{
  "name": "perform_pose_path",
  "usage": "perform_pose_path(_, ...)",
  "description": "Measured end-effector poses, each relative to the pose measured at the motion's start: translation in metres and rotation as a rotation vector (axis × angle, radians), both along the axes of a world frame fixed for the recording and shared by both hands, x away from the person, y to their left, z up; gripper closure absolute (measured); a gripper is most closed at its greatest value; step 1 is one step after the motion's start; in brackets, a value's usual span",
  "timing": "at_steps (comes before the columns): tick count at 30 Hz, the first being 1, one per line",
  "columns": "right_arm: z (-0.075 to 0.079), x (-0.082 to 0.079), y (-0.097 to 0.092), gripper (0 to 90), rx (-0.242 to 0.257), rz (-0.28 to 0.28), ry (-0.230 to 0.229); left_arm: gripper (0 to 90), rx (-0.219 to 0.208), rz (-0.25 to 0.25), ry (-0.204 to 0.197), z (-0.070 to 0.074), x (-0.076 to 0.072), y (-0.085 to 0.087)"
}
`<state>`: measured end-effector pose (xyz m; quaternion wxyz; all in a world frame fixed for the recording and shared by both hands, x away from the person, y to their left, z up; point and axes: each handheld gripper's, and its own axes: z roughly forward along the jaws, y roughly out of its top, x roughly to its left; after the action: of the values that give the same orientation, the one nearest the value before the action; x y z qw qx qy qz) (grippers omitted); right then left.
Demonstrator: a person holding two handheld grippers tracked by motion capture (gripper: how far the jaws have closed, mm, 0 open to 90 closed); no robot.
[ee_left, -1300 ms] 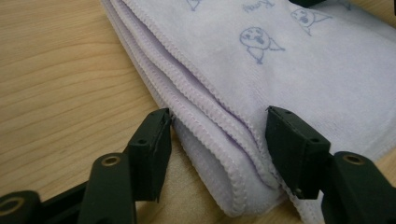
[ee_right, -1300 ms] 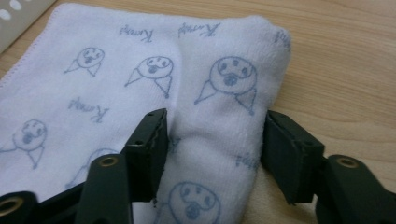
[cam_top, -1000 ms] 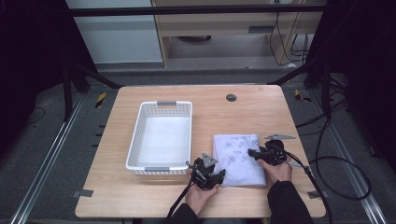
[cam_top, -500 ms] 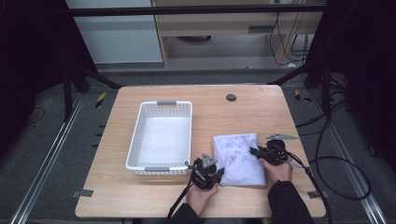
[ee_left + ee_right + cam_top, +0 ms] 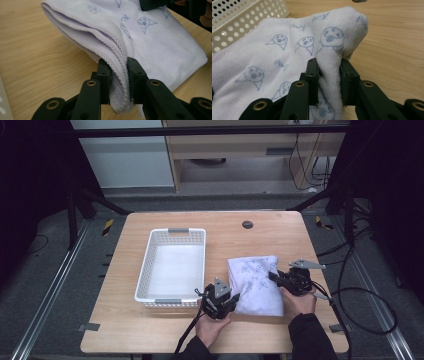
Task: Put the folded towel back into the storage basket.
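Observation:
A folded white towel (image 5: 256,281) with small blue drawings lies on the wooden table (image 5: 265,237), right of a white basket (image 5: 172,265). My left gripper (image 5: 234,299) has just closed on the towel's near left corner, and its jaws pinch the stitched, layered edge (image 5: 119,75). My right gripper (image 5: 272,276) has closed on the towel's right side, squeezing a raised fold of cloth (image 5: 329,67) between its jaws. Both pinched parts are lifted slightly off the table.
The white perforated basket (image 5: 242,17) stands empty at the table's left middle. A dark round cap (image 5: 247,224) sits in the tabletop at the back. Cables trail from both grippers over the front and right edges. Bare wood surrounds the towel.
Both grippers have closed on the towel and risen a little, lifting the gripped edges of the cloth off the table.

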<state>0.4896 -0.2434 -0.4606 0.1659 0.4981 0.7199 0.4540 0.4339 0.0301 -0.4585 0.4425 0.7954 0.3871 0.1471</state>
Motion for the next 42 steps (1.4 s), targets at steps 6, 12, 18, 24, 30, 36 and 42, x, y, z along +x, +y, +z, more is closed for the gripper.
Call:
perform_pose_path(6, 0.008, -0.003, -0.001, 72.0, 0.013, -0.005, -0.025, 73.6, -0.001, -0.008, -0.018, 0.008, -0.001, 0.001)
perform_pose_path(12, 0.018, -0.006, 0.002, 72.0, -0.013, -0.002, -0.061, 73.5, 0.003, -0.011, -0.040, 0.017, -0.002, 0.002)
perform_pose_path(18, 0.027, -0.007, 0.004, 71.9, -0.007, 0.000, -0.087, 73.6, -0.003, -0.016, -0.052, 0.026, -0.003, 0.006)
perform_pose_path(24, 0.035, -0.009, 0.006, 72.0, 0.004, 0.003, -0.104, 73.5, -0.002, -0.015, -0.065, 0.035, -0.003, 0.010)
perform_pose_path(30, 0.043, -0.007, 0.010, 72.0, 0.004, 0.004, -0.115, 73.5, 0.002, -0.014, -0.079, 0.044, -0.003, 0.013)
perform_pose_path(36, 0.052, -0.007, 0.016, 72.1, 0.005, 0.005, -0.127, 73.6, 0.003, -0.013, -0.091, 0.057, -0.001, 0.021)
perform_pose_path(42, 0.065, -0.003, 0.026, 72.1, 0.023, 0.007, -0.144, 73.6, 0.003, -0.001, -0.110, 0.071, 0.000, 0.031)
